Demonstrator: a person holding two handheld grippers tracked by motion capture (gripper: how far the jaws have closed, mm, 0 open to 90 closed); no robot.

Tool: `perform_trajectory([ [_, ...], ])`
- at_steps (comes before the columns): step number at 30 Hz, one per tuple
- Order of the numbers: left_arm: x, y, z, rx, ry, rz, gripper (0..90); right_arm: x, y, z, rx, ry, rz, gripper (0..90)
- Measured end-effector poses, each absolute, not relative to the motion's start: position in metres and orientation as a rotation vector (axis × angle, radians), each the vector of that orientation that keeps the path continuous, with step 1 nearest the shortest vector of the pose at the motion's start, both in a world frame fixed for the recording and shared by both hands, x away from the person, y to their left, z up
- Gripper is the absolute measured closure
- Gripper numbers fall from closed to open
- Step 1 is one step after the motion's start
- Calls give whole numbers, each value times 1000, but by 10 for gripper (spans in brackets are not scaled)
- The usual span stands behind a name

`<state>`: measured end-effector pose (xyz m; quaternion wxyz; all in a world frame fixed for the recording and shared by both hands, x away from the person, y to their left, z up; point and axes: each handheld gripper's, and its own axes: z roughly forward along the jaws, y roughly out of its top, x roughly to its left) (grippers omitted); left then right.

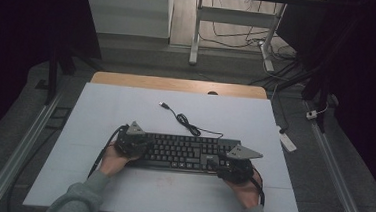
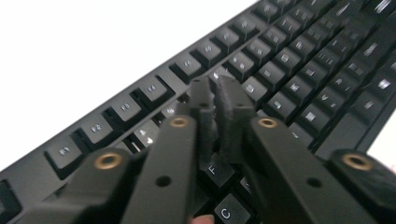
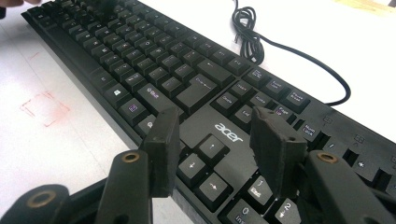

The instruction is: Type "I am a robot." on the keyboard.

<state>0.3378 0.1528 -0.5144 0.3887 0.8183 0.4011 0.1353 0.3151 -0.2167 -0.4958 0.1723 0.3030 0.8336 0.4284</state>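
High view put one keyboard at frame centre on the table, one cable trailing to upper centre. Left gripper was closed, empty, tips over the upper key rows. Right gripper was wide open above the arrow keys. I judged work barely begun; no gap among the keys I could see.

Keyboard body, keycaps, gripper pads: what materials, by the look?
Acer keyboard body: likely matte black plastic, faintly sheened. Keycaps: same plastic look, pale printed legends. Right gripper pads: black, rough-edged, perhaps rubber or foam; cannot tell which.
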Motion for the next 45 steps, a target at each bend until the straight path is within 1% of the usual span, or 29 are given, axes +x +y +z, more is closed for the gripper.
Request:
perform_trajectory([
  [2, 336, 158, -510, 2049, 1021, 343, 747, 315, -217, -496, 862, 2364, 1217, 527],
  [6, 333, 169, -503, 2013, 1031, 330, 593, 315, -218, -496, 864, 2360, 1226, 526],
  [9, 329, 173, -499, 1999, 1035, 336, 519, 315, -219, -496, 865, 2360, 1226, 526],
  [14, 321, 176, -493, 1999, 1010, 329, 427, 315, -220, -497, 869, 2357, 1225, 523],
  [21, 313, 183, -488, 2002, 999, 297, 331, 315, -223, -497, 877, 2352, 1211, 523],
  [27, 306, 187, -488, 2013, 1006, 294, 273, 315, -226, -496, 885, 2340, 1217, 523],
  [38, 301, 189, -489, 2023, 1008, 282, 244, 314, -218, -492, 871, 2323, 1276, 529],
  [42, 300, 190, -490, 2028, 1013, 281, 235, 315, -206, -489, 841, 2337, 1298, 561],
  [45, 299, 191, -490, 2027, 1015, 284, 232, 315, -196, -486, 803, 2365, 1301, 630],
])
